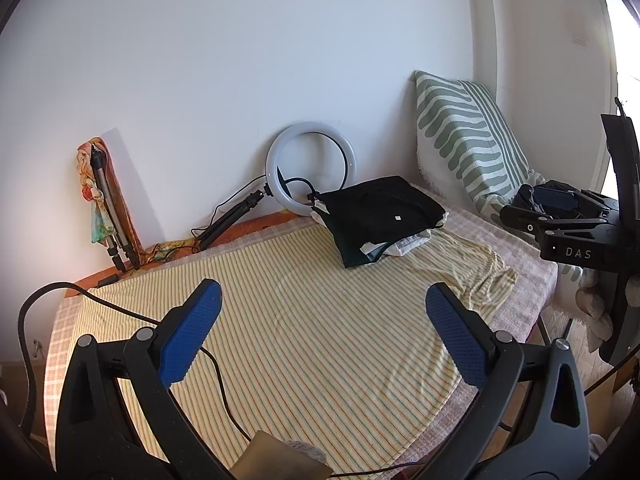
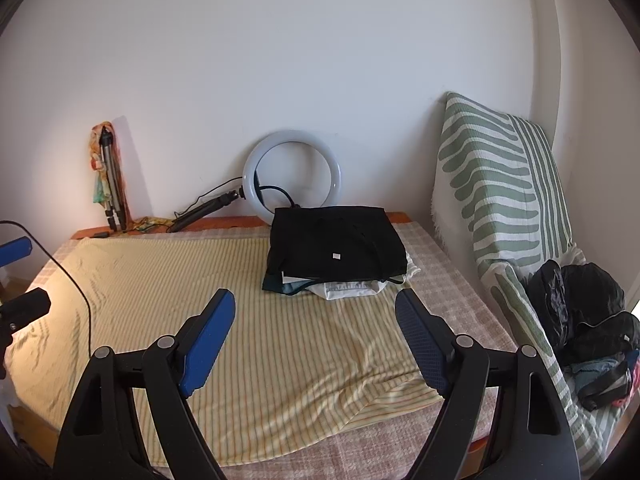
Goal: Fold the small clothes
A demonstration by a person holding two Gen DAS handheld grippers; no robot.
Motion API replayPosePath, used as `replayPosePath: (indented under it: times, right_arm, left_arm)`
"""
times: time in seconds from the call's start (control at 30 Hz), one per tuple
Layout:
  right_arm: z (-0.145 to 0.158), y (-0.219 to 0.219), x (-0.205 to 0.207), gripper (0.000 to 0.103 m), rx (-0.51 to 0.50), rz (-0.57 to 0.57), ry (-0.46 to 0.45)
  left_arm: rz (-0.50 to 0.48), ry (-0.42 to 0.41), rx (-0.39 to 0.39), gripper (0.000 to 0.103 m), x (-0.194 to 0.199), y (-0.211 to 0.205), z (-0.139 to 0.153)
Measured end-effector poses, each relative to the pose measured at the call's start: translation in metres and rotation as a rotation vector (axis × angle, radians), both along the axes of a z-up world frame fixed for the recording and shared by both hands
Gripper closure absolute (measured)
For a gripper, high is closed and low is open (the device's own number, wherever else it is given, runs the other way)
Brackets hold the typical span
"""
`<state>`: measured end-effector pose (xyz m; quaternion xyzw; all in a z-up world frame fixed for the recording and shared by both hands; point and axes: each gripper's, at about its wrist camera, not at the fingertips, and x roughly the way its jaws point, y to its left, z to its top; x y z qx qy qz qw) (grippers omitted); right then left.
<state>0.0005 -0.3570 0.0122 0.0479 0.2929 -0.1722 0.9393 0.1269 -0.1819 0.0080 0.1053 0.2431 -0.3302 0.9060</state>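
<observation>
A stack of folded clothes, black garment on top (image 1: 380, 212) (image 2: 336, 246), with white and dark green pieces under it, sits at the back of the bed on a yellow striped cloth (image 1: 304, 320) (image 2: 240, 320). My left gripper (image 1: 322, 300) is open and empty, held above the front of the cloth. My right gripper (image 2: 316, 308) is open and empty, just in front of the stack. A heap of dark unfolded clothes (image 2: 588, 328) lies at the right. The right gripper's body shows at the right edge of the left wrist view (image 1: 576, 232).
A ring light (image 1: 310, 168) (image 2: 292, 176) on a small tripod leans on the wall behind the stack. A folded tripod (image 1: 110, 208) (image 2: 110, 184) stands at the back left. A green-and-white patterned cushion (image 1: 464, 140) (image 2: 504, 184) stands right. A black cable (image 1: 120, 308) crosses the cloth.
</observation>
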Motion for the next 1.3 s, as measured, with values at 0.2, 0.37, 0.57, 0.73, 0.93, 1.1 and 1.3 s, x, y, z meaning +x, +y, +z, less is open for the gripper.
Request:
replayPosePath:
  times: [0.2, 0.37, 0.57, 0.73, 0.93, 1.1, 1.3]
  right_arm:
    - [-0.0016, 0.0019, 0.0005, 0.021, -0.004, 0.001, 0.003]
    - [-0.0032, 0.0009, 0.0006, 0.021, -0.002, 0.004, 0.003]
    - [-0.004, 0.0025, 0.001, 0.021, -0.003, 0.007, 0.005]
    - [-0.005, 0.005, -0.0001, 0.021, 0.0, 0.009, 0.007]
    - [-0.0055, 0.0053, 0.0008, 0.021, 0.006, 0.011, 0.009]
    - [-0.0058, 0.006, 0.0013, 0.021, 0.003, 0.012, 0.011]
    - [-0.0071, 0.0052, 0.002, 0.021, 0.012, 0.011, 0.013]
  left_arm:
    - [0.001, 0.001, -0.004, 0.0, -0.0007, -0.0006, -0.0002]
    - [0.0, -0.001, -0.005, 0.0, -0.0014, -0.0011, -0.0006]
    - [0.0, 0.002, -0.004, 0.0, -0.0012, -0.0013, -0.0006]
    - [0.0, 0.003, -0.003, 0.0, -0.0016, -0.0013, -0.0004]
    - [-0.002, 0.004, -0.003, 0.0, -0.0022, -0.0017, -0.0005]
    - [-0.002, 0.007, -0.003, 0.0, -0.0027, -0.0018, -0.0007]
    - [-0.003, 0.009, -0.003, 0.0, -0.002, -0.0012, -0.0015]
